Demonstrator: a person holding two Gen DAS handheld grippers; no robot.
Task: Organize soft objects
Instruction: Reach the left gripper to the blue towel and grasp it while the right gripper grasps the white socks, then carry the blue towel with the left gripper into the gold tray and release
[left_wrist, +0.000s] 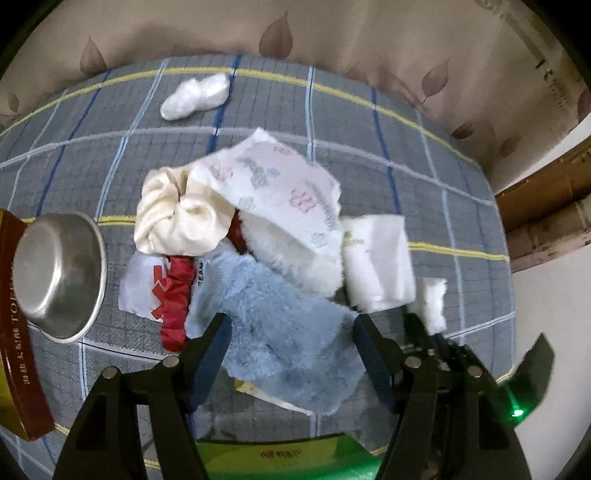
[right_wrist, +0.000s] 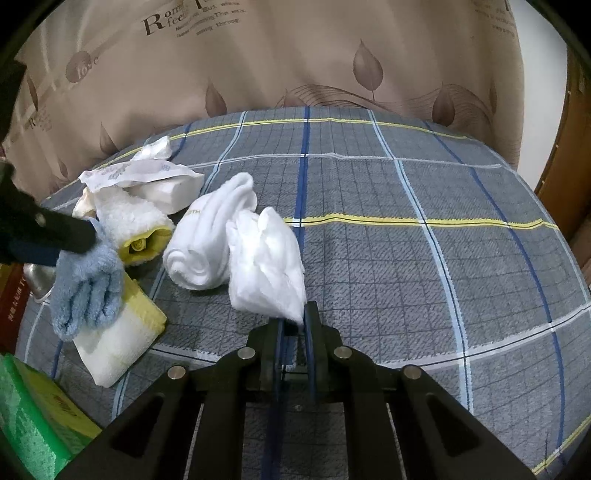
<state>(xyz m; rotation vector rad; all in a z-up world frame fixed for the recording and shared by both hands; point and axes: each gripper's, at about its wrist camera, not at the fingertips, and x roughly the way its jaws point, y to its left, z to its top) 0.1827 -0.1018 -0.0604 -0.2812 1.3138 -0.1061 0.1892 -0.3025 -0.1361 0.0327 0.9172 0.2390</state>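
On the curtain (right_wrist: 258, 55), brown lettering "Rom…", "feel", "love".

A grey plaid bed sheet (left_wrist: 369, 184) is seen covering the bed. At the left, a steel bowl (left_wrist: 59, 273) is tilted against a red-and-gold box (left_wrist: 14, 332). A green box (right_wrist: 33, 417) is seen at the near left. A leaf-patterned curtain (right_wrist: 332, 55) hangs at the far side.
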